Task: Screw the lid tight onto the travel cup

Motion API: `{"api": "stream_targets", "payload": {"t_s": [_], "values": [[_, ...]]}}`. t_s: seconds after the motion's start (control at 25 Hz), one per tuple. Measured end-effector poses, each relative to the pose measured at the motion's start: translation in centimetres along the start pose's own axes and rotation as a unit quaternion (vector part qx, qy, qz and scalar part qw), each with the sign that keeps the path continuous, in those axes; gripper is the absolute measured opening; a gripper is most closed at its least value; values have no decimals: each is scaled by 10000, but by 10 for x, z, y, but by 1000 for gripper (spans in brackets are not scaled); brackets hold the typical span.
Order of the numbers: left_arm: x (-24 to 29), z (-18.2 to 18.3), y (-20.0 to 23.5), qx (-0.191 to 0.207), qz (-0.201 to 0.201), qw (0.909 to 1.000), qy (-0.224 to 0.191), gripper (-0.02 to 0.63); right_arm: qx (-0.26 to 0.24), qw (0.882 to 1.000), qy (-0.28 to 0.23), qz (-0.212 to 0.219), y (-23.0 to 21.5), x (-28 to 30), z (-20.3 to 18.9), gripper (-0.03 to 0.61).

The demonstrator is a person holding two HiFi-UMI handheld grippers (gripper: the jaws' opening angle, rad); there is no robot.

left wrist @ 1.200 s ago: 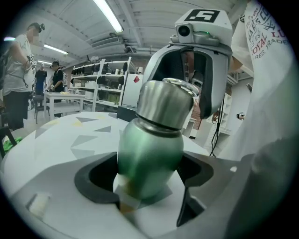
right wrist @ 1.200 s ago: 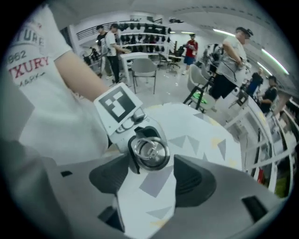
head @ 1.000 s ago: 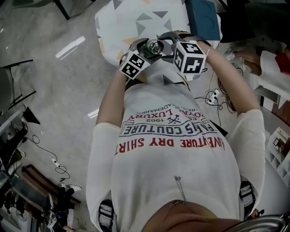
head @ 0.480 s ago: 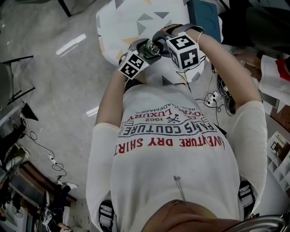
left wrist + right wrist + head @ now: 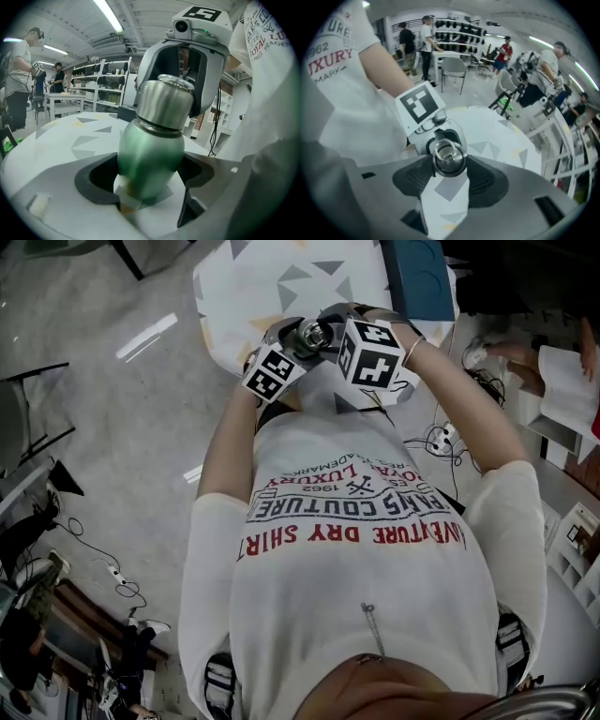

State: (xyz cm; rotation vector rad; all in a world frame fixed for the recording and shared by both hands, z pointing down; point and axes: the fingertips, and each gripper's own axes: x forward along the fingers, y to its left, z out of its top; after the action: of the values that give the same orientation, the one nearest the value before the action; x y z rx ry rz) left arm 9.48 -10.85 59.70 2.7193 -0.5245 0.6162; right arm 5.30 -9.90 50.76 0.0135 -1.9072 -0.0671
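Tabletop, white with grey and yellow triangles, lies at twelve o'clock. My left gripper clamps the green steel travel cup. My right gripper, jaws just closing, pinches its silver ringed lid. Metal shelving stands at ten o'clock.

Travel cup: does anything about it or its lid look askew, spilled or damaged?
Nothing stands out. The lid sits squarely on the green cup, with no dent or spill showing. The left gripper clamps the green cup; the right gripper, its jaws just closed, clasps the lid.
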Motion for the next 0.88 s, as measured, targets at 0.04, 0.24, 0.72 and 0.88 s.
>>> {"api": "stream_targets", "payload": {"t_s": [0.04, 0.24, 0.72, 0.88], "values": [[0, 1, 0, 9, 2, 10000, 0, 394, 335, 9994, -67, -106, -1, -1, 0, 238], [0, 5, 0, 83, 23, 10000, -14, 394, 1174, 9893, -166, -846, -4, -2, -2, 238], [1, 4, -1, 66, 40, 10000, 12, 393, -650, 9973, -167, -298, 8, -9, -10, 276], [-1, 3, -2, 56, 57, 10000, 17, 393, -1161, 9929, -213, 127, 7, -11, -4, 276]]}}
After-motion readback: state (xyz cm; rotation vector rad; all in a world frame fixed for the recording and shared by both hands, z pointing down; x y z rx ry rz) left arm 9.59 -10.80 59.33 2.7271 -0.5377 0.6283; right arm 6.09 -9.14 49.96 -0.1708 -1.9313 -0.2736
